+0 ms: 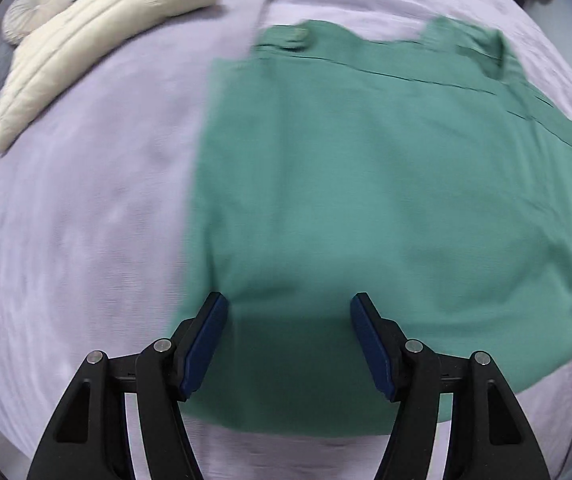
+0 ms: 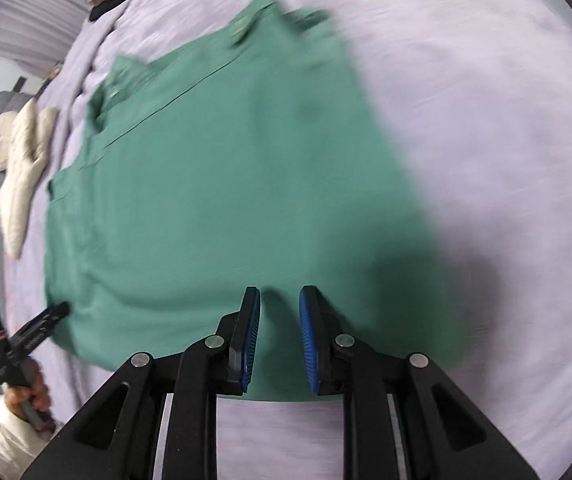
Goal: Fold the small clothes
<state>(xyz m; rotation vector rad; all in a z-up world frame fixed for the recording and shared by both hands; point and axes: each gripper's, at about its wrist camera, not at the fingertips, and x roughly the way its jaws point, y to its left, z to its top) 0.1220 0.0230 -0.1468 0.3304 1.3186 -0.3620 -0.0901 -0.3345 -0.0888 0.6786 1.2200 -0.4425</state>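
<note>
Green garment (image 1: pixel 365 200) flat on bed (image 1: pixel 86 220); left claw (image 1: pixel 289 344) wide, right claw (image 2: pixel 280 340) narrow, both empty above its near hem, poised to grasp.

Left wrist view: looks forward and down along the left gripper (image 1: pixel 289 312), close above the near edge of the green garment (image 1: pixel 365 200) on the lilac bed cover (image 1: pixel 86 220).
Right wrist view: close above the same near edge, looking along the right gripper (image 2: pixel 280 306).
Shared: the garment, the cream padded item (image 1: pixel 98 40) (image 2: pixel 22 184) at the far left.
</note>
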